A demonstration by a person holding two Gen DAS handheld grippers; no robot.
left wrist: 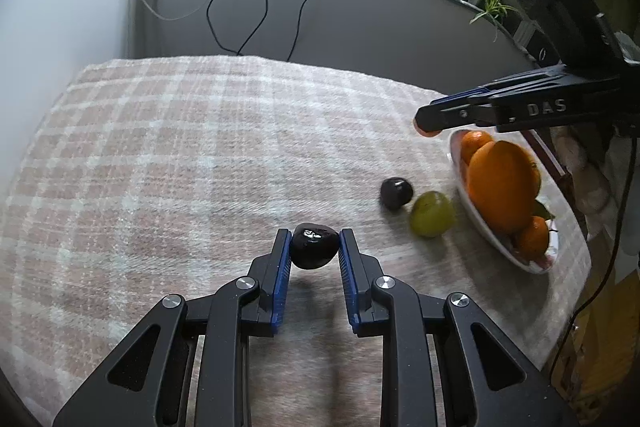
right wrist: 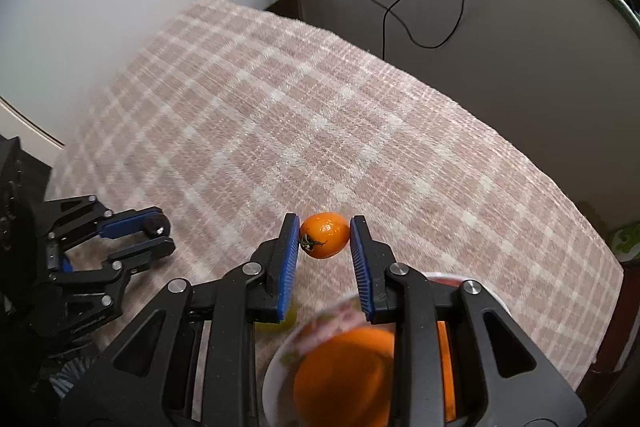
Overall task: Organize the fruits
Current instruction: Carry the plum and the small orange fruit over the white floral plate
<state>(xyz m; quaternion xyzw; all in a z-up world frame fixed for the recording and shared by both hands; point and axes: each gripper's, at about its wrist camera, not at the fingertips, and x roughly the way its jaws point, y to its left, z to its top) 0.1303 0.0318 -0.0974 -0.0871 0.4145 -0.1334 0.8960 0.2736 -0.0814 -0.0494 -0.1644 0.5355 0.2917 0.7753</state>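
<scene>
My left gripper (left wrist: 314, 245) is clamped on a dark plum (left wrist: 313, 245), both blue pads pressed to its sides, held just above the checked cloth (left wrist: 200, 147). My right gripper (right wrist: 325, 235) pinches a small orange (right wrist: 324, 235) between its fingertips, above the plate (left wrist: 480, 223) of oranges. On the cloth just beside the plate lie a second dark plum (left wrist: 395, 192) and a green fruit (left wrist: 432, 213), nearly touching.
</scene>
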